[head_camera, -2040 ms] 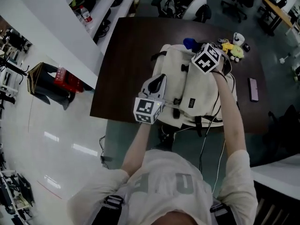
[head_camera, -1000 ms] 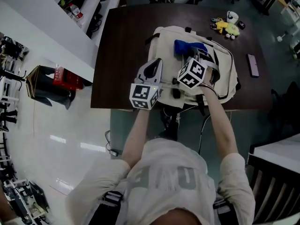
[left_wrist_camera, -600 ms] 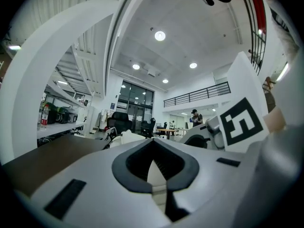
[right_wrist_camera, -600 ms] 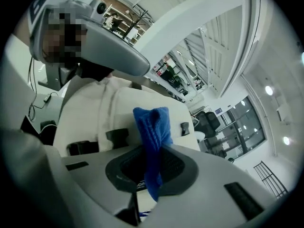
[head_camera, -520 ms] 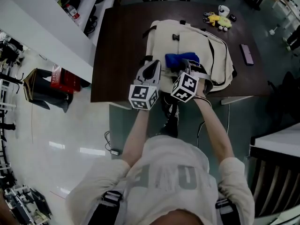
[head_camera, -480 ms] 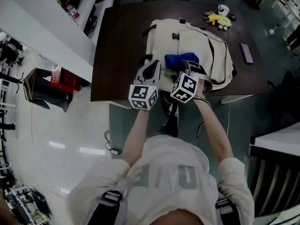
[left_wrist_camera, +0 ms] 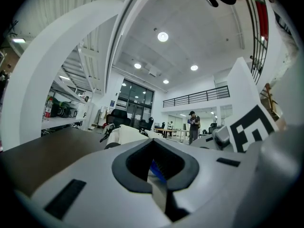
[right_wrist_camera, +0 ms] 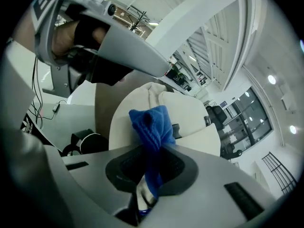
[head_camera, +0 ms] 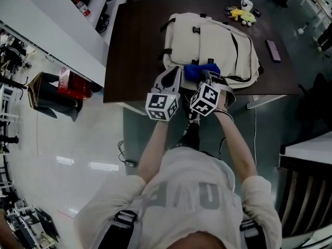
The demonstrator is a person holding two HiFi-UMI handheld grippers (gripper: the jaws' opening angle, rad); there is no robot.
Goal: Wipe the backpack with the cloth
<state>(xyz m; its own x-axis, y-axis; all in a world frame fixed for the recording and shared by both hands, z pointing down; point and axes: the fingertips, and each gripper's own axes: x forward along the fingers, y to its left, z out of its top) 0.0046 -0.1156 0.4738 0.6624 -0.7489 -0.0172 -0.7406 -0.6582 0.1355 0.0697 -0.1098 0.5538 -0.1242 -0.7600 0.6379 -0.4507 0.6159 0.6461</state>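
A cream backpack (head_camera: pixel 218 38) lies flat on the dark brown table (head_camera: pixel 135 45). My right gripper (head_camera: pixel 205 78) is shut on a blue cloth (head_camera: pixel 201 70), which rests on the backpack's near edge. In the right gripper view the cloth (right_wrist_camera: pixel 153 127) sticks up out of my right gripper (right_wrist_camera: pixel 149 175), with the backpack (right_wrist_camera: pixel 194 115) behind it. My left gripper (head_camera: pixel 174 77) is shut just left of the cloth, at the backpack's near left corner. In the left gripper view my left gripper (left_wrist_camera: pixel 159 172) shows only a thin blue sliver in its slot.
Yellow plush toys (head_camera: pixel 244 13) lie at the table's far right, and a dark flat device (head_camera: pixel 273 50) sits right of the backpack. A red bag (head_camera: pixel 72 84) sits on the floor at left. A person (left_wrist_camera: pixel 192 126) stands far off in the room.
The right gripper has dragged the blue cloth from the middle of the backpack to its near edge. The left gripper has drawn back toward the table's near edge too.
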